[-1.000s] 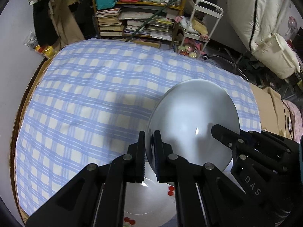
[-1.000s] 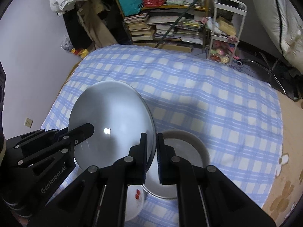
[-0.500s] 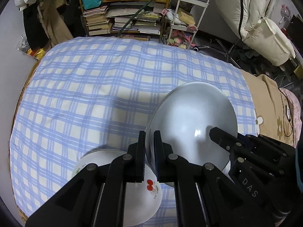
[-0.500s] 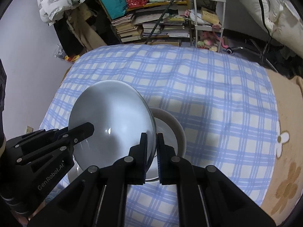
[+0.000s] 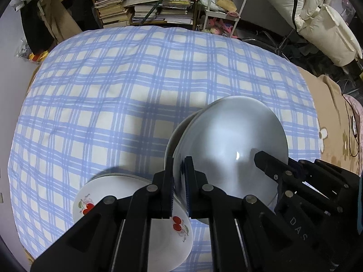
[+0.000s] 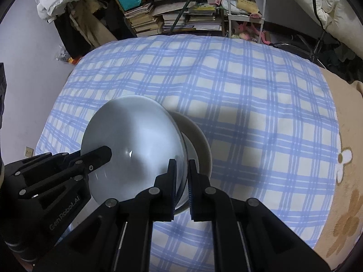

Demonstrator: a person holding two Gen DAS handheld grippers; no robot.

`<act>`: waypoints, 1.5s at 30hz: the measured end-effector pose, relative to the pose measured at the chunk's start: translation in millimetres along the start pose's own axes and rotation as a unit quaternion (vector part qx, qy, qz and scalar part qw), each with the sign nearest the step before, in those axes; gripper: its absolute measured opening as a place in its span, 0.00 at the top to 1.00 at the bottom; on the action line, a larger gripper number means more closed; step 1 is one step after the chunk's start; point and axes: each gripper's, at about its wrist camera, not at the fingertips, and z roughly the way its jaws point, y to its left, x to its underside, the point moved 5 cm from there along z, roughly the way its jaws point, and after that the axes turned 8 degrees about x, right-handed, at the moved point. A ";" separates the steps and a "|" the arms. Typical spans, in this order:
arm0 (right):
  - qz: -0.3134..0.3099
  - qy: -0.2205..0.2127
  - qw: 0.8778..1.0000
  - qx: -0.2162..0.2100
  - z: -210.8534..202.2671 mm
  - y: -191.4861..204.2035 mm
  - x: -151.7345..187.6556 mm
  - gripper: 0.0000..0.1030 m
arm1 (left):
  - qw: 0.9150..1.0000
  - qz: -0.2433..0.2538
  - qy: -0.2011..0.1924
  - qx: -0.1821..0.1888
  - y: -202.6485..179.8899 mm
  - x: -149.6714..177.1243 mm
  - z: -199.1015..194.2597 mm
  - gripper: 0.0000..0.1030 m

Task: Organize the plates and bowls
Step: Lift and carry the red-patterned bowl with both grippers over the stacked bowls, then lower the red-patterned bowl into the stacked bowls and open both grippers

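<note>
A pale grey plate (image 5: pixel 229 149), tilted up on edge, sits right of centre in the left wrist view and left of centre in the right wrist view (image 6: pixel 133 145), over a white bowl (image 6: pixel 197 140) resting on the blue-checked bed (image 5: pixel 113 86). The left hand-held gripper (image 5: pixel 179 174) is clenched on one side of the plate's rim and the right hand-held gripper (image 6: pixel 181 174) on the opposite side. A white cherry-printed bowl (image 5: pixel 136 204) lies on the bed at lower left of the left wrist view, just beside the plate, with cluttered bookshelves (image 5: pixel 145 6) along the top.
</note>
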 end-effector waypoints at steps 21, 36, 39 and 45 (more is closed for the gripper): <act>0.004 0.028 1.000 0.009 13.7 -2.7 5.9 0.90 | 1.000 -0.005 0.016 -0.003 0.0 3.8 16.6 0.91; -0.016 0.034 0.999 0.031 24.0 4.1 5.8 0.90 | 1.000 -0.012 0.018 -0.003 5.8 4.6 20.9 0.91; -0.009 0.037 0.999 0.025 25.2 1.6 5.5 0.90 | 1.000 -0.015 0.017 0.002 6.6 6.1 20.3 0.91; -0.005 0.032 0.999 0.012 20.7 -0.6 3.6 0.89 | 1.000 -0.007 0.001 0.000 4.9 3.9 9.1 0.91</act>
